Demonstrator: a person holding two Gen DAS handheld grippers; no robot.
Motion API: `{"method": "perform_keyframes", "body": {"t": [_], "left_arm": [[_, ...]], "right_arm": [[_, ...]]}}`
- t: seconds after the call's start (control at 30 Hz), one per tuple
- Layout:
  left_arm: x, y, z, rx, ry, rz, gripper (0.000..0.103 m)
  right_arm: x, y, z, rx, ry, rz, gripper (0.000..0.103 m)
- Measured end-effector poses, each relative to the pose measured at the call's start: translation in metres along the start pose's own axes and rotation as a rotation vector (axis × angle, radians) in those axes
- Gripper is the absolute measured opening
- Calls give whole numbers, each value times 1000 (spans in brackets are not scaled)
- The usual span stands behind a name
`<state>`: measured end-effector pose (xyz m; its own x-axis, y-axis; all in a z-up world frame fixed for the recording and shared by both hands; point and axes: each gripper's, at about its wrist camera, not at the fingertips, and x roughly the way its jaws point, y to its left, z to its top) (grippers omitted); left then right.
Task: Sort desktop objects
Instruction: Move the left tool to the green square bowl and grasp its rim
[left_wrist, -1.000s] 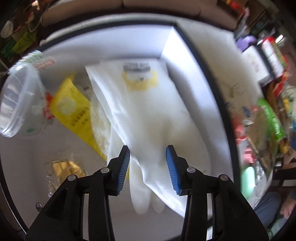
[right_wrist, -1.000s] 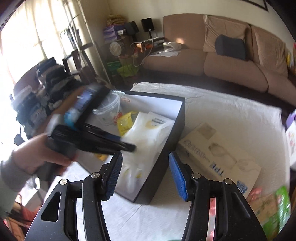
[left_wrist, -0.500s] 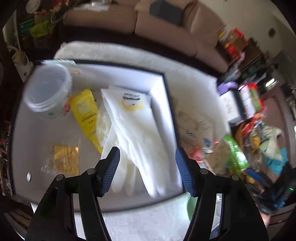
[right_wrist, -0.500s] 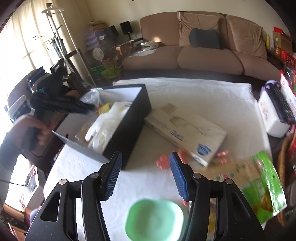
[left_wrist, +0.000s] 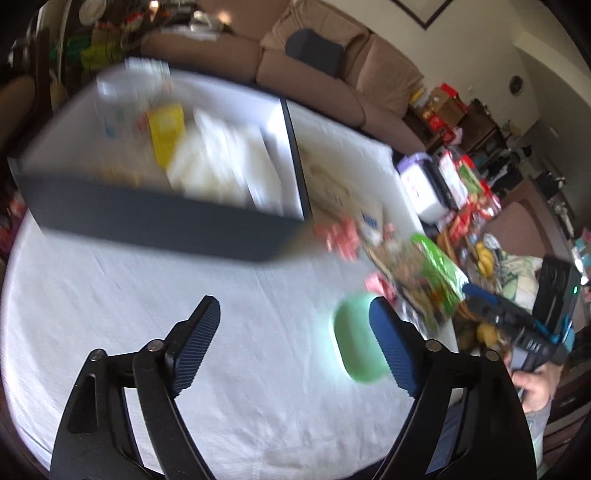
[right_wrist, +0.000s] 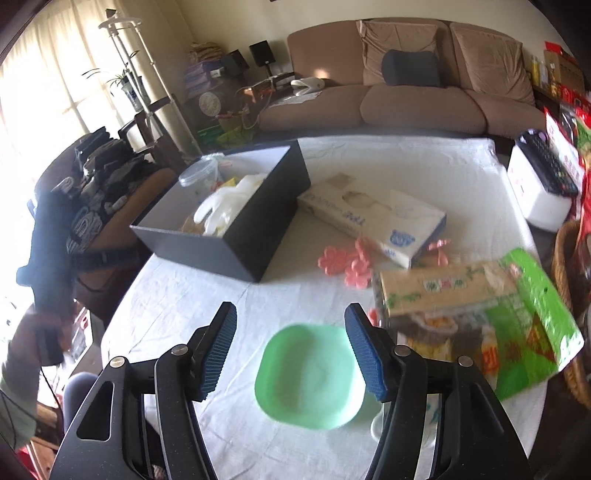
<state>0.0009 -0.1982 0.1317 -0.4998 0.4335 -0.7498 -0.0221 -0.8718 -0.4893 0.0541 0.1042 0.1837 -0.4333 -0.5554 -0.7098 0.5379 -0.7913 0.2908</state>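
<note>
My left gripper (left_wrist: 293, 317) hangs over bare white tablecloth, short of the black box (left_wrist: 166, 221); its jaws are opening and nothing is between them. In the box lie white gloves (left_wrist: 221, 162), a yellow packet (left_wrist: 166, 133) and a clear tub (left_wrist: 122, 99), all blurred. A green dish (right_wrist: 306, 376) rests on the cloth under my right gripper (right_wrist: 291, 325), whose jaws are opening. The dish shows between the two fingers, and the pads do not touch it. In the left wrist view the green dish (left_wrist: 351, 347) is partly behind the right finger.
A long white carton (right_wrist: 369, 218) lies right of the black box (right_wrist: 221, 240), with pink flower-shaped pieces (right_wrist: 347, 262) beside it. A green and brown package (right_wrist: 461, 314) sits at the right, and a white box with a remote (right_wrist: 535, 192) is at the far right. A sofa stands behind the table.
The left gripper pulled back out of the box and off the gloves, and its jaws widened. The right gripper swung from the box to above the green dish, jaws slightly wider.
</note>
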Motion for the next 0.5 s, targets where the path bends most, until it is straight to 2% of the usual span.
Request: {"method": "perform_keyframes", "body": {"t": [0.07, 0.13, 0.17, 0.23, 0.43, 0.5], "left_arm": [[14, -5, -18, -15, 32, -19, 84], [24, -13, -32, -27, 56, -50, 100], [28, -17, -37, -30, 65, -71, 103], [33, -26, -42, -27, 80, -83, 103], [43, -59, -50, 19, 78, -107, 103], [51, -68, -52, 41, 94, -87, 103]], "right_arm": [[-3, -3, -11, 4, 7, 3, 64], [-5, -4, -22, -4, 15, -1, 65], [-7, -5, -27, -9, 18, -4, 67], [-11, -7, -36, -18, 24, -12, 75], [-24, -30, -58, 33, 26, -30, 75], [-29, -40, -64, 56, 23, -41, 75]]}}
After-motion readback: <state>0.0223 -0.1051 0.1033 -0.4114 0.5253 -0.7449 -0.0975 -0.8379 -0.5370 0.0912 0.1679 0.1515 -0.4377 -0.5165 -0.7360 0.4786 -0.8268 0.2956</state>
